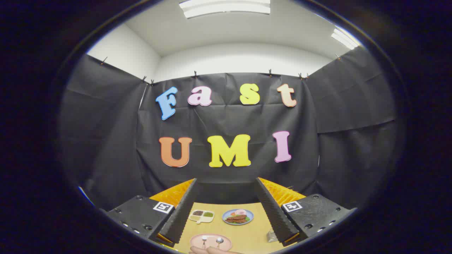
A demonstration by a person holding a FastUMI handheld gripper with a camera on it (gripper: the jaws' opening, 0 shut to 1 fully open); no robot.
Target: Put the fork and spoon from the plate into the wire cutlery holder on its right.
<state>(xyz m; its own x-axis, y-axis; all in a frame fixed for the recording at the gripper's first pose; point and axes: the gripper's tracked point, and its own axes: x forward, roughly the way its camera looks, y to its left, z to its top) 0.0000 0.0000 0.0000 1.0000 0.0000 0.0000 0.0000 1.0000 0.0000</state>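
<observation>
My gripper (226, 187) is held high above the table, its two fingers wide apart with nothing between them. Far below, seen between the fingers, a pink plate (210, 242) lies on the yellow table (252, 233). Two pieces of cutlery lie on the plate, their rounded heads pointing away from me: one (204, 239) on the left and one (219, 241) on the right; which is the fork and which the spoon I cannot tell. A small part of the wire cutlery holder (271, 235) shows right of the plate, against the inner side of my right finger.
Farther back on the table stand a cream divided dish (201, 216) with dark and green fillings and a blue plate (237, 216) with food on it. A hand (212, 251) shows at the near rim of the pink plate. Black cloth walls close the booth.
</observation>
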